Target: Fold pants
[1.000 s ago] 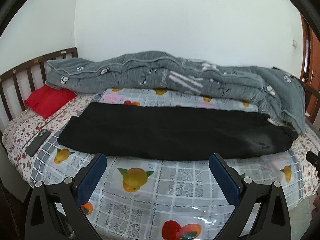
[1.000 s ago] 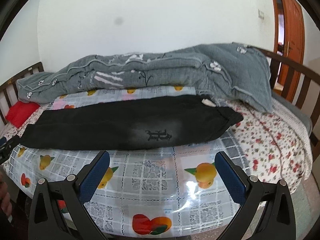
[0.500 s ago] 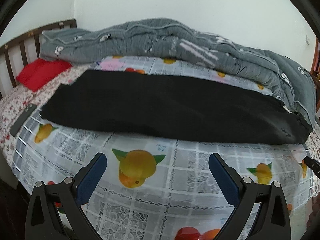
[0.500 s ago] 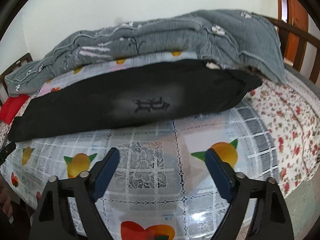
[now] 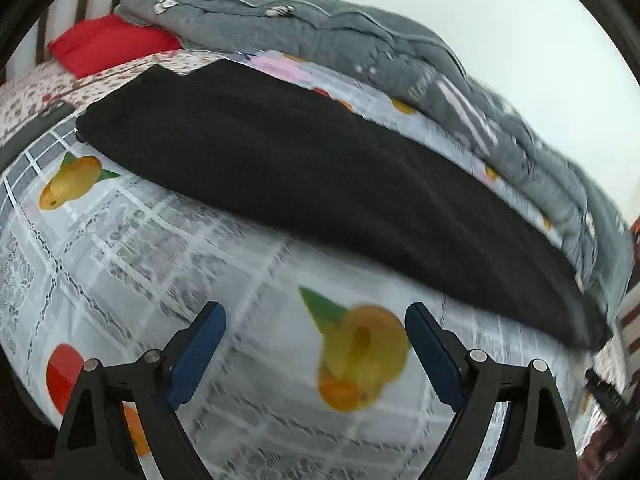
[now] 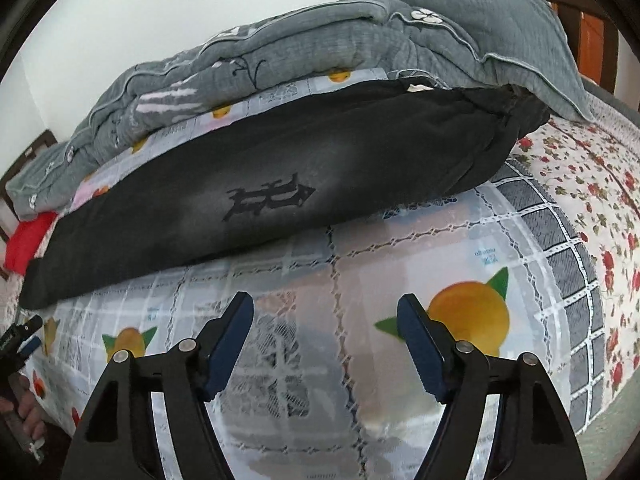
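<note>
Bed (image 6: pixel 460 248): black pants (image 6: pixel 320 168) lie lengthwise, halved, unfolded crosswise; both hand-held grippers, left (image 5: pixel 316 320) and right (image 6: pixel 325 312), spread, empty.

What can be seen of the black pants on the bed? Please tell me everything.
The black pants look like soft, thick fabric. They lie flat and stretched out across the fruit-print cover, apparently already folded lengthwise. A dark emblem sits on a faded patch. The bunched waist end, with a pale label, touches or tucks under the grey quilt; the other end lies toward the red pillow. Neither gripper touches them.
</note>
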The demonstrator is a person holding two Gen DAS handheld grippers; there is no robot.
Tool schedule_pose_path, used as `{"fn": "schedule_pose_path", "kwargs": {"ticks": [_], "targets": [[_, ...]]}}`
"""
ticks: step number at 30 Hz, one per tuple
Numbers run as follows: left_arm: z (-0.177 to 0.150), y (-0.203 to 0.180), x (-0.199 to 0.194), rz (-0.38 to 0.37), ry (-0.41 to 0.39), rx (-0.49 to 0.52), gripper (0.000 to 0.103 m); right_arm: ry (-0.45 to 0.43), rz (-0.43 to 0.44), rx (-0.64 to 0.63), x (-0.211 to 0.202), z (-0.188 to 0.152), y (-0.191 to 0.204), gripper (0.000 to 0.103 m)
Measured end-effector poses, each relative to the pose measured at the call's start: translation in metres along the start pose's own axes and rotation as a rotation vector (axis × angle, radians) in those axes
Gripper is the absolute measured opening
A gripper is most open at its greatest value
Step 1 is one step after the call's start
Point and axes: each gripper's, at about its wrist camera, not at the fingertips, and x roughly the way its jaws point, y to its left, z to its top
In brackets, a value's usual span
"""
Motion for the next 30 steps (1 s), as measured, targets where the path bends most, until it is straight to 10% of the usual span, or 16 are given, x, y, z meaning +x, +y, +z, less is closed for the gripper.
{"fn": "schedule_pose_path", "kwargs": {"ticks": [13, 17, 18, 20, 21, 30], "targets": [[0.046, 0.041, 0.028, 0.020, -0.061, -0.113, 0.082, -0.032, 0.124, 0.200, 0.032, 0.037, -0.033, 0.074], [0.061, 0.049, 0.037, 0.075, -0.069, -0.150, 0.066, -0.038, 0.112, 0.208, 0.045, 0.047, -0.031, 0.073], [0.064, 0.050, 0.039, 0.090, -0.068, -0.157, 0.056, -0.041, 0.103, 0.202, 0.046, 0.049, -0.029, 0.068], [0.069, 0.052, 0.041, 0.140, -0.063, -0.167, 0.032, -0.032, 0.090, 0.179, 0.050, 0.053, -0.026, 0.026], [0.070, 0.053, 0.041, 0.174, -0.064, -0.168, 0.013, -0.042, 0.093, 0.164, 0.048, 0.055, -0.024, 0.025], [0.108, 0.030, 0.020, 0.176, -0.189, -0.035, 0.009, -0.179, 0.095, 0.023, 0.023, 0.090, 0.001, 0.019]]}}
